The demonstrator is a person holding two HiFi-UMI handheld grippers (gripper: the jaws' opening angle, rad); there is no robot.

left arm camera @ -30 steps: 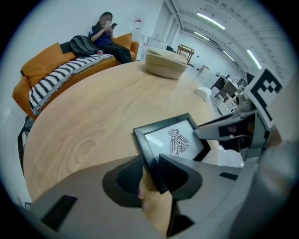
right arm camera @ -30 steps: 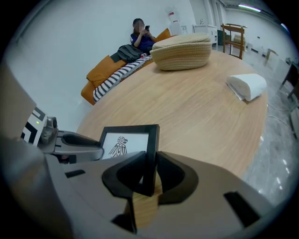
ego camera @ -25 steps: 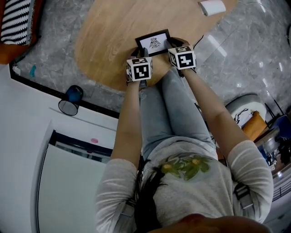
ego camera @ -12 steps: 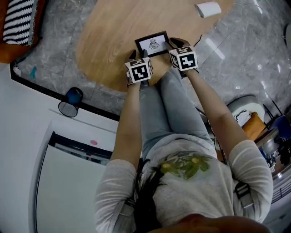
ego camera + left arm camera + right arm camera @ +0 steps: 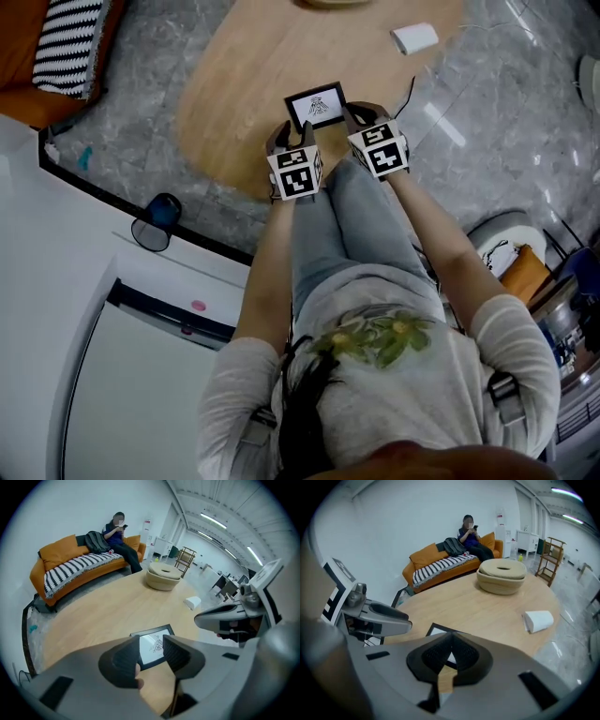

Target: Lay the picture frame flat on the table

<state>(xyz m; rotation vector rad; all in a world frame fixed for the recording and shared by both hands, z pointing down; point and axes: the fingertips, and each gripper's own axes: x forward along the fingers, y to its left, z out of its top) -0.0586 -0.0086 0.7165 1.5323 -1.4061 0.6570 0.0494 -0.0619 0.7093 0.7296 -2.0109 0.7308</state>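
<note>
Black-bordered and stiff, the picture frame (image 5: 316, 106) is seen lying flat, face up, on the wooden bench (image 5: 234, 84). It sits near the edge closest to the person, just beyond both claws, and is held by neither.

The left claw (image 5: 292, 136) is spread wide. Its jaws have just been drawn in a little, and nothing stands between them; in the left gripper view the frame (image 5: 151, 644) is only seen past the pads. The right claw (image 5: 366, 114) has just been closed, its pads are pressed together, and it is empty.

By how it lies, the task is judged done.

The frame is judged light and rigid, with a smooth face, probably glazed, that could be scratched or cracked. If it had to be handled again, it would best be taken by two opposite edges of the dark border. The face should not be pinched, and a slip on the slick moulding should be guarded against.
</note>
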